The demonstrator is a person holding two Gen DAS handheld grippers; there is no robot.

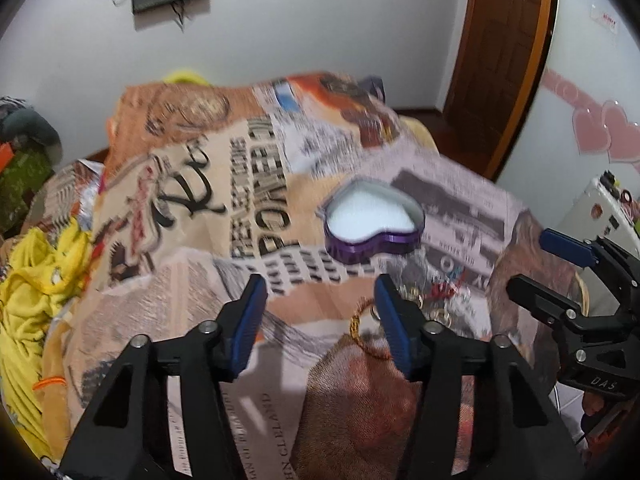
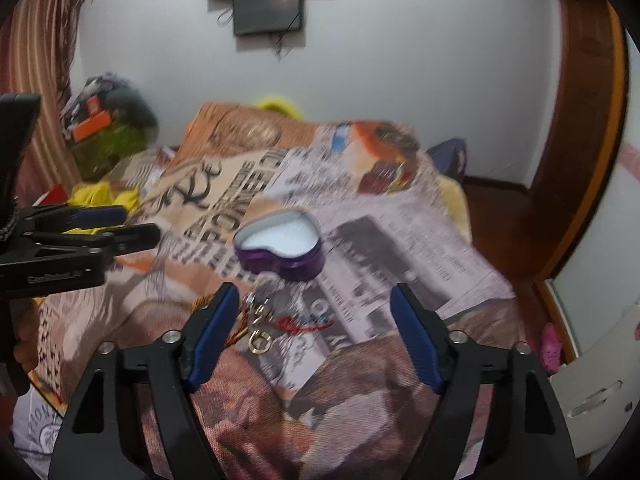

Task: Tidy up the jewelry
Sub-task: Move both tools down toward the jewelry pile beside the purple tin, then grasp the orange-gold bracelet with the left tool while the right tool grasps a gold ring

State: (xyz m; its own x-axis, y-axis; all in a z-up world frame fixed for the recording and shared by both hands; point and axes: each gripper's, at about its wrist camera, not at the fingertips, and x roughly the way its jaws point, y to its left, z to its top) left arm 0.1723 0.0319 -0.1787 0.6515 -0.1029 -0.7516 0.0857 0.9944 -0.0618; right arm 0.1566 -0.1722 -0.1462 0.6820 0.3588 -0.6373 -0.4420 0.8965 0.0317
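A purple heart-shaped box (image 1: 374, 222) with a white lining sits open on the printed blanket; it also shows in the right wrist view (image 2: 280, 246). A pile of jewelry (image 1: 436, 290) lies just in front of it, with a gold chain (image 1: 362, 330) at its left; the pile shows in the right wrist view (image 2: 280, 316) with a gold ring (image 2: 260, 341). My left gripper (image 1: 320, 320) is open and empty, just left of the pile. My right gripper (image 2: 316, 332) is open and empty above the pile, and shows at the right in the left view (image 1: 532, 264).
The newspaper-print blanket (image 1: 224, 168) covers the bed. Yellow clothes (image 1: 36, 280) lie at the left. A wooden door frame (image 1: 504, 60) stands at the back right. A white appliance (image 1: 596, 204) is at the right. The left gripper shows at the left of the right view (image 2: 116, 226).
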